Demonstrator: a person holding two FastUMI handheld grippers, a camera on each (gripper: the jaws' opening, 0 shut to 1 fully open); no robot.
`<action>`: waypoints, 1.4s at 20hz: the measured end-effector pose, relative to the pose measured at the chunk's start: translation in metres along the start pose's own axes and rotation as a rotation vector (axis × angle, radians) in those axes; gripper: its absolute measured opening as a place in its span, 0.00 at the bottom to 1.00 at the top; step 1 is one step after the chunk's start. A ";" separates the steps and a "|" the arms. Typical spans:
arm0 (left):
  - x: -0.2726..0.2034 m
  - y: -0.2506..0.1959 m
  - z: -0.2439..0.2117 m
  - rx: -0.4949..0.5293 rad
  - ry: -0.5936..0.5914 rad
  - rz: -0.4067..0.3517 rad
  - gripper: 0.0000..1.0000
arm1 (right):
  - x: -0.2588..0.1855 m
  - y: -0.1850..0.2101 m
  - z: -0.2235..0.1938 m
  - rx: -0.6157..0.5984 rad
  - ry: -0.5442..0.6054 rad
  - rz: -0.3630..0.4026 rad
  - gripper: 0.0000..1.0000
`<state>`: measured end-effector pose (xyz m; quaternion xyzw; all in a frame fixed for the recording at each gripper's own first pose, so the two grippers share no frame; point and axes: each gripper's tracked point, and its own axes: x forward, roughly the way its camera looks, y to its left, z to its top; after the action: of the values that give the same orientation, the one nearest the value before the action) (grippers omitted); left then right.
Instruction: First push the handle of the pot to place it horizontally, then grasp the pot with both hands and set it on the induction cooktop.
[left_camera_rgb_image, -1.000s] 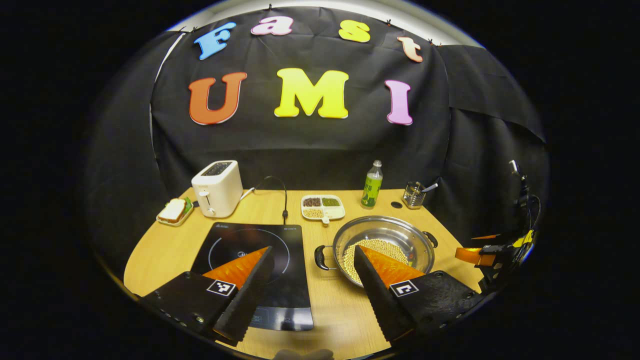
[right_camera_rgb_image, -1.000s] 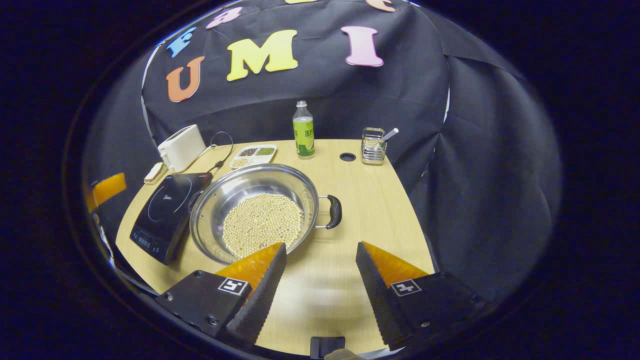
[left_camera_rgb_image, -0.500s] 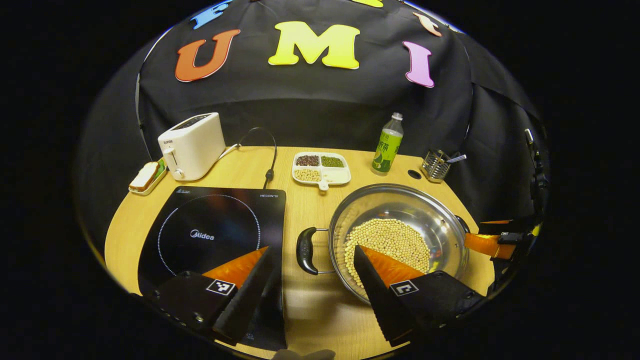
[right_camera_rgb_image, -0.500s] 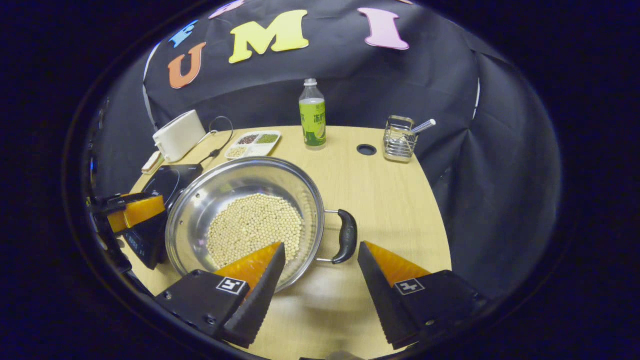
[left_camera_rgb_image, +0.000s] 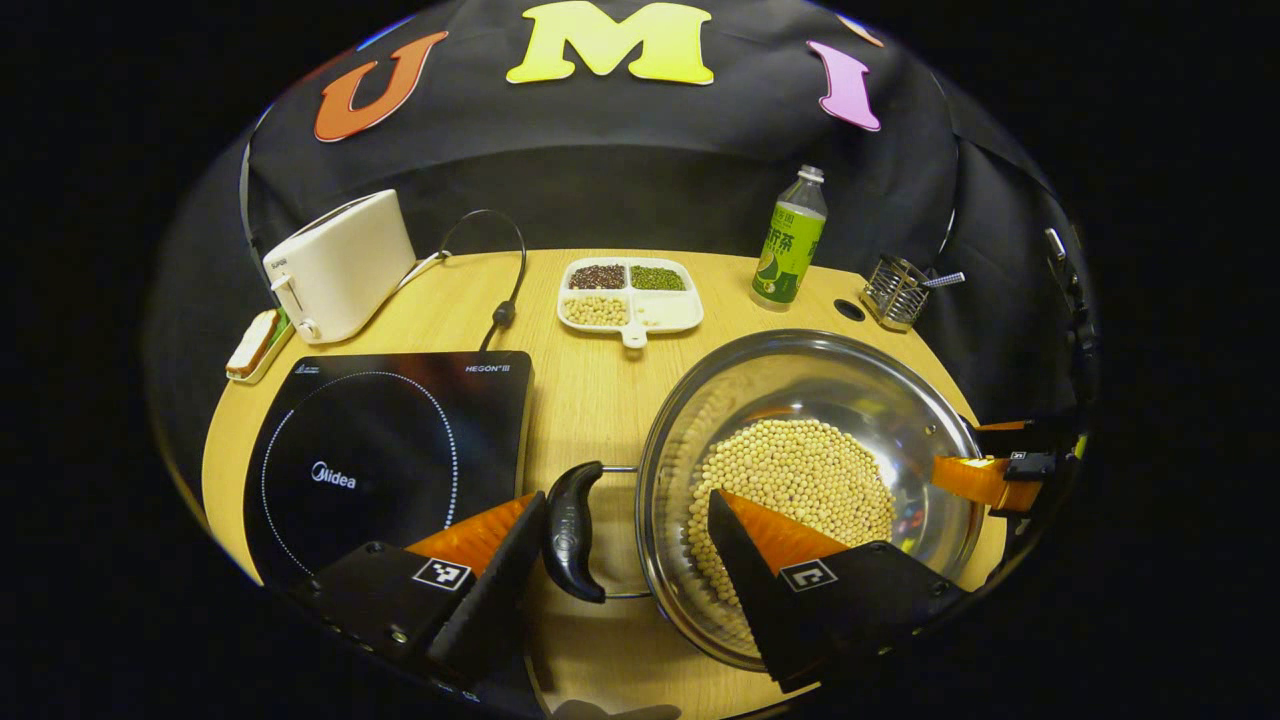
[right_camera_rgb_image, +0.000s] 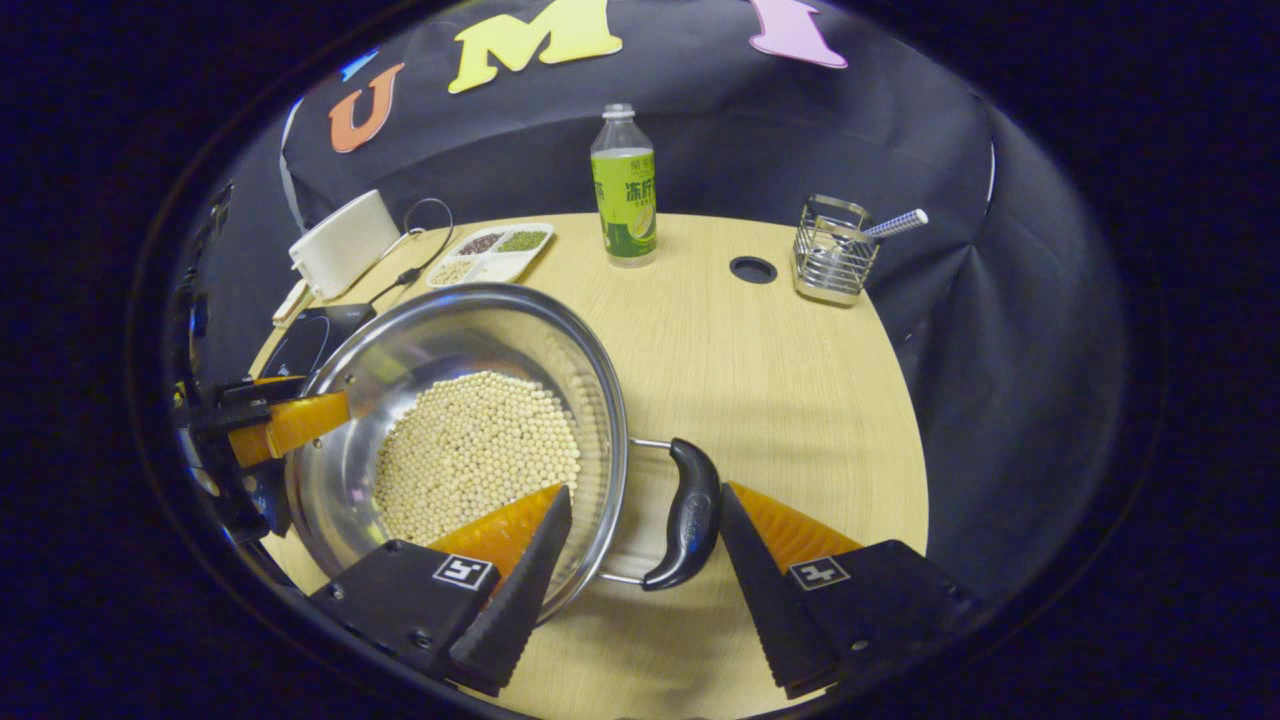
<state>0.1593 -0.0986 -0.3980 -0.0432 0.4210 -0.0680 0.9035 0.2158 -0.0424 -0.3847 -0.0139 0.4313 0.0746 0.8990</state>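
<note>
**Both hand-held grippers spread around the pot's handles**

The left hand-held gripper (left_camera_rgb_image: 625, 520) has its fingers wide apart, one on each side of the pot's left handle (left_camera_rgb_image: 572, 532). One finger lies over the near edge of the cooktop (left_camera_rgb_image: 370, 455), close beside the handle; the other reaches over the pot's rim above the beans (left_camera_rgb_image: 795, 475). Whether either finger touches the handle cannot be told.

The right hand-held gripper (right_camera_rgb_image: 640, 515) is also spread wide, straddling the right handle (right_camera_rgb_image: 685, 515). Its outer finger sits just beside that handle, and its inner finger hangs over the rim and the beans. In the left gripper view the right hand-held gripper shows at the pot's far side (left_camera_rgb_image: 985, 470).

The pot (right_camera_rgb_image: 400, 350), a shiny steel pan, stands on the table (right_camera_rgb_image: 760, 370) just beside the cooktop, not on it, with its two handles pointing left and right.

Farther back stand a toaster (left_camera_rgb_image: 340, 265) with a sandwich dish (left_camera_rgb_image: 255, 345) beside it, a divided tray (left_camera_rgb_image: 630, 295) of grains, a green bottle (right_camera_rgb_image: 624, 200) and a wire holder (right_camera_rgb_image: 832, 250).
</note>
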 end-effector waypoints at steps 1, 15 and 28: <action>0.004 0.001 -0.004 -0.003 0.028 0.007 0.84 | 0.003 0.001 -0.003 -0.002 0.016 0.003 0.92; 0.011 0.015 -0.017 -0.036 0.148 0.085 0.71 | 0.012 -0.001 -0.007 0.132 0.116 0.016 0.65; -0.015 0.013 -0.015 -0.034 0.059 -0.015 0.59 | -0.017 0.007 -0.012 0.171 0.049 0.012 0.55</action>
<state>0.1397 -0.0833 -0.3979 -0.0596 0.4481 -0.0688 0.8893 0.1951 -0.0389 -0.3791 0.0639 0.4579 0.0424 0.8857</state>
